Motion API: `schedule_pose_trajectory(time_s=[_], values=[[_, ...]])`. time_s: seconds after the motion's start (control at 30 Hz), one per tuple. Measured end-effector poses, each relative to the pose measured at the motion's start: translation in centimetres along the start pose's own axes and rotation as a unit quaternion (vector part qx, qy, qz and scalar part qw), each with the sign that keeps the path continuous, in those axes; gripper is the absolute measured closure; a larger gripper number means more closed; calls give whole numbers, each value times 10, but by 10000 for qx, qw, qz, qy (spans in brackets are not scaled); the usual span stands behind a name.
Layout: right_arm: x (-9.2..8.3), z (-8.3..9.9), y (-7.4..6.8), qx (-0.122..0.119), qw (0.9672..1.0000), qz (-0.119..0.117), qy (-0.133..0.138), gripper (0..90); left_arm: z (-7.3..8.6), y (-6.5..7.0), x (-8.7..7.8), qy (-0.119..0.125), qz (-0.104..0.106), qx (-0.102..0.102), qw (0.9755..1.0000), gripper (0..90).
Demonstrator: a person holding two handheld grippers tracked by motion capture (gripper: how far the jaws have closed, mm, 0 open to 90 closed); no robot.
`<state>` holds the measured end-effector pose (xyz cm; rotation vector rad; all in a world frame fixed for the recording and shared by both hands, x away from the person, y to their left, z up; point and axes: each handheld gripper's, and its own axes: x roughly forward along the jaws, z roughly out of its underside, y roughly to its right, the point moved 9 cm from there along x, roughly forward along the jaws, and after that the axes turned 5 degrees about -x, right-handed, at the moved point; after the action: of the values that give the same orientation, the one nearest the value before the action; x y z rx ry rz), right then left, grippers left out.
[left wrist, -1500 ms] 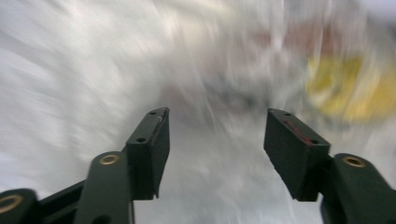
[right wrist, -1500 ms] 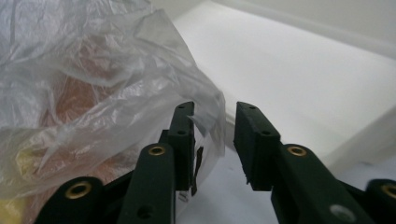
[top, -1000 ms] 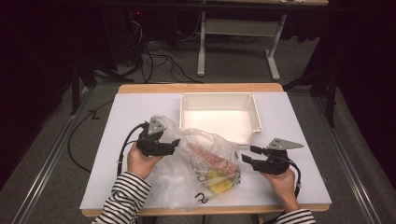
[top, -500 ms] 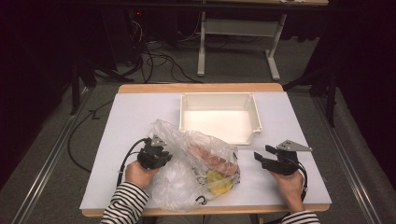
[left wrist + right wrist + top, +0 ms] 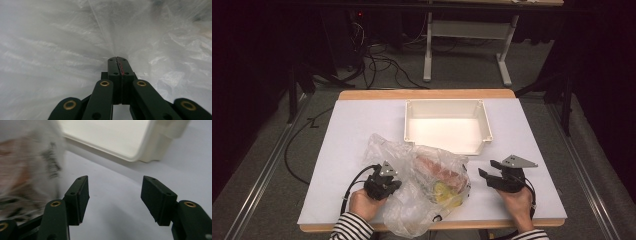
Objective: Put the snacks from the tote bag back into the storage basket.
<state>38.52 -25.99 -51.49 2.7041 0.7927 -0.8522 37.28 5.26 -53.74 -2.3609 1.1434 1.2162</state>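
Observation:
A clear plastic bag (image 5: 424, 197) lies crumpled at the near middle of the white table, with reddish and yellow items (image 5: 443, 181) inside it. My left gripper (image 5: 397, 184) sits at the bag's left side. Its jaws have just been closing and now stand shut on a fold of the bag's film, which stretches taut from the tips of the left gripper (image 5: 117, 59). To the right of the bag, my right gripper (image 5: 488, 169) is open and apart from it. In the right gripper view, bare table lies between the jaws of the right gripper (image 5: 117, 195), and the bag (image 5: 27, 165) is blurred at the left.
A white rectangular tray (image 5: 486, 125) stands empty at the far middle of the table; its corner (image 5: 152, 147) lies just beyond my right gripper. Bare tabletop (image 5: 357, 125) lies to the left of the tray. Cables and a table frame are on the floor behind.
My left gripper has moved toward the near edge and closed on the bag's film, pulling the bag with it. The right gripper has shifted slightly nearer.

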Motion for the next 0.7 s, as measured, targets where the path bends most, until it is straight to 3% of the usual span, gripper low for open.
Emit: schedule_pose_trajectory(time_s=[0.07,0.2,0.23,0.27,0.3,0.37,0.5,0.53,0.57,0.6,0.63,0.7], values=[[-10,-7,-16,-57,9994,-237,234,400,-2,3,3,58,48,-56,10000,900],[-16,-14,-25,3,9979,-487,425,401,-8,4,8,160,95,-150,9997,900],[-15,-19,-33,66,9959,-752,496,402,-8,4,8,166,73,-144,9997,900],[-15,-19,-33,66,9959,-752,496,402,-8,4,8,176,56,-131,9997,900],[-13,-21,-42,35,9942,-980,443,410,-8,4,8,195,44,-124,9997,900],[-8,-22,-50,-72,9925,-1173,337,426,-8,5,8,213,45,-129,9997,900],[-2,-21,-58,-222,9904,-1354,186,560,-7,5,8,232,5,-47,9997,900],[-1,-23,-62,-250,9878,-1524,214,699,-8,5,8,235,-9,-23,9997,900],[-1,-23,-62,-250,9878,-1524,214,699,-7,5,8,239,-20,-3,9997,900],[-1,-24,-64,-326,9878,-1512,181,787,-7,6,8,246,-32,17,9997,900],[-1,-24,-64,-326,9878,-1512,181,787,-7,6,8,246,-32,17,9997,899],[-1,-26,-63,-400,9884,-1460,141,885,-7,7,8,252,-30,57,9997,893]])
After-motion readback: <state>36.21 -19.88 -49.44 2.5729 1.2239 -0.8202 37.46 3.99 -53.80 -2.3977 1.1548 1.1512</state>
